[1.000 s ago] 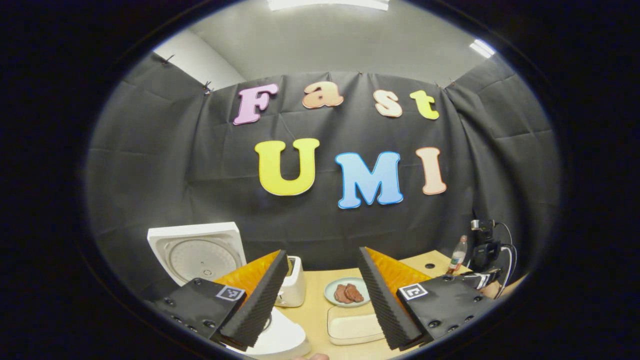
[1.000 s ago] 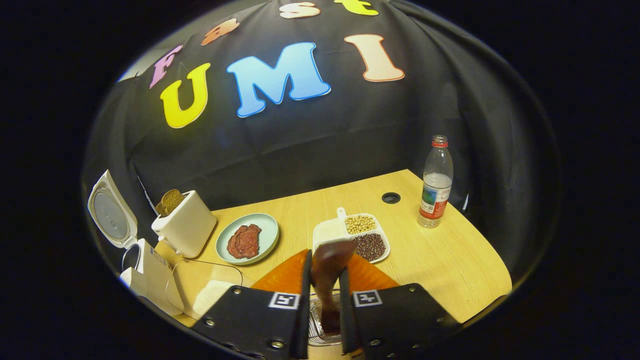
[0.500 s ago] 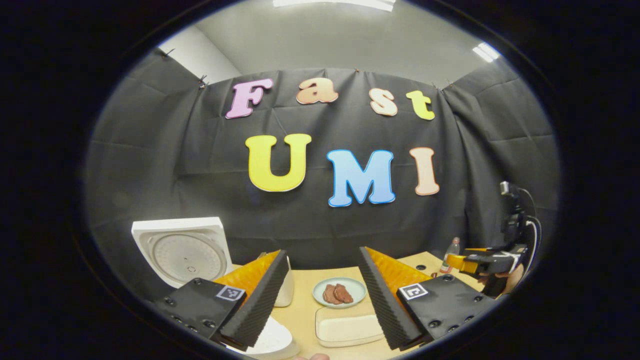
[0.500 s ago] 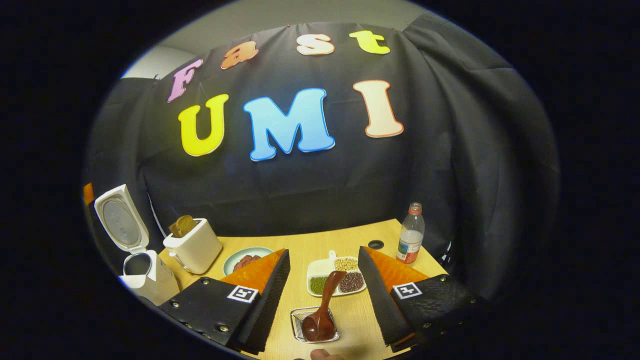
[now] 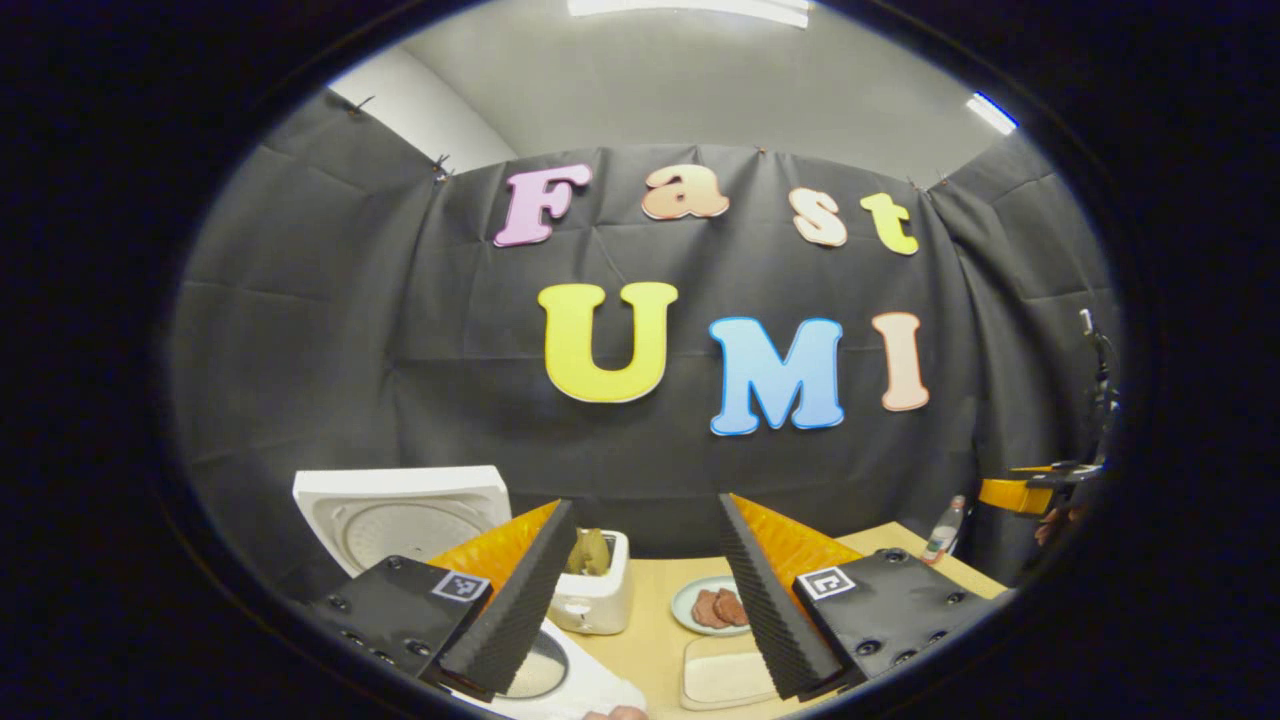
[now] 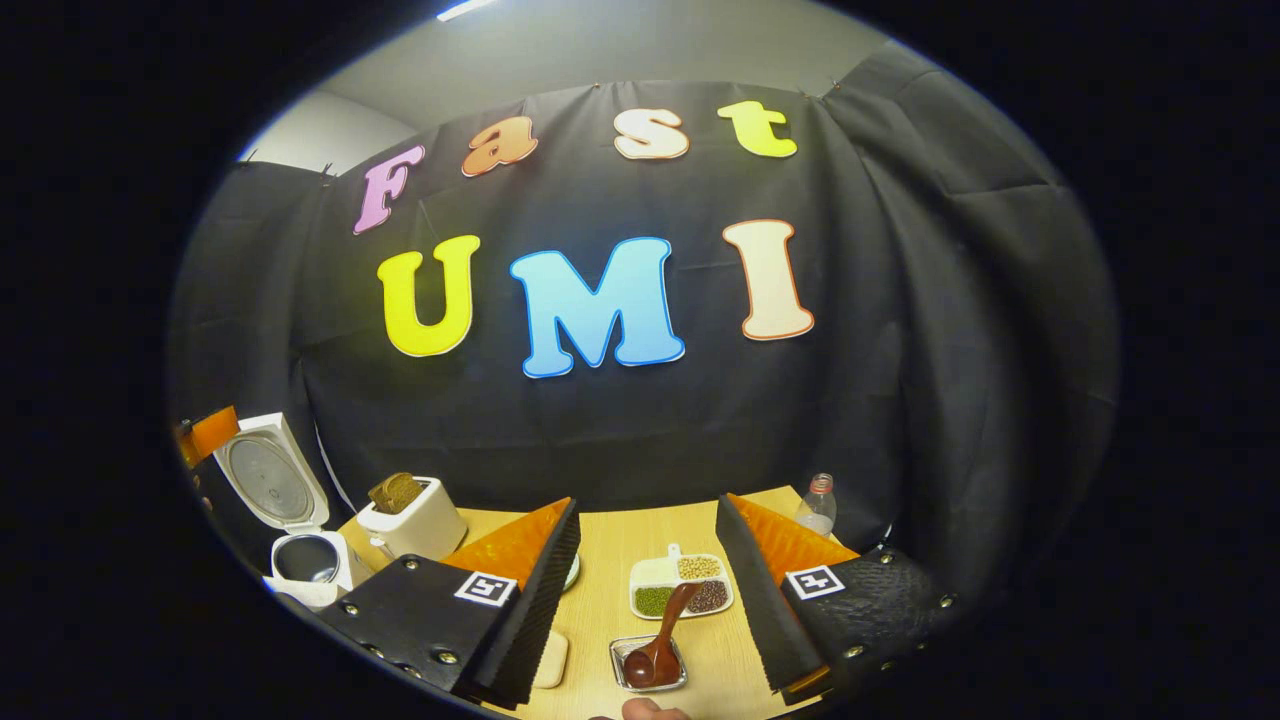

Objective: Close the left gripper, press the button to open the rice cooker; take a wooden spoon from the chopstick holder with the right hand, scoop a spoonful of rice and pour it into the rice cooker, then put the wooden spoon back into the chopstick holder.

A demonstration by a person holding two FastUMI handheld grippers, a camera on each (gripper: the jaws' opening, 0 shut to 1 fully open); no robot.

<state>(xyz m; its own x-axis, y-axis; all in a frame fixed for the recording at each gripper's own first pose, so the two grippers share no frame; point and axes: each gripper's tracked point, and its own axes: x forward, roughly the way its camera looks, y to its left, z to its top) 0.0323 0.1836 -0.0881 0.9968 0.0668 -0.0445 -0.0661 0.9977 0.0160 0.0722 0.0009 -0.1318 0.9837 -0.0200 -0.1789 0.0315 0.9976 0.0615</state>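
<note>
Spoon (image 6: pixel 660 640) leans in holder (image 6: pixel 650 664), bowl half hidden; both tongs (image 6: pixel 648 600) released.

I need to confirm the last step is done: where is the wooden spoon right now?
In the right gripper view the wooden spoon stands in the chopstick holder on the table, between the open right gripper's fingers, just in front of the divided grain tray.

No legible text; bottle (image 6: pixel 818 505) label perhaps printed (too small, blurred).
</note>
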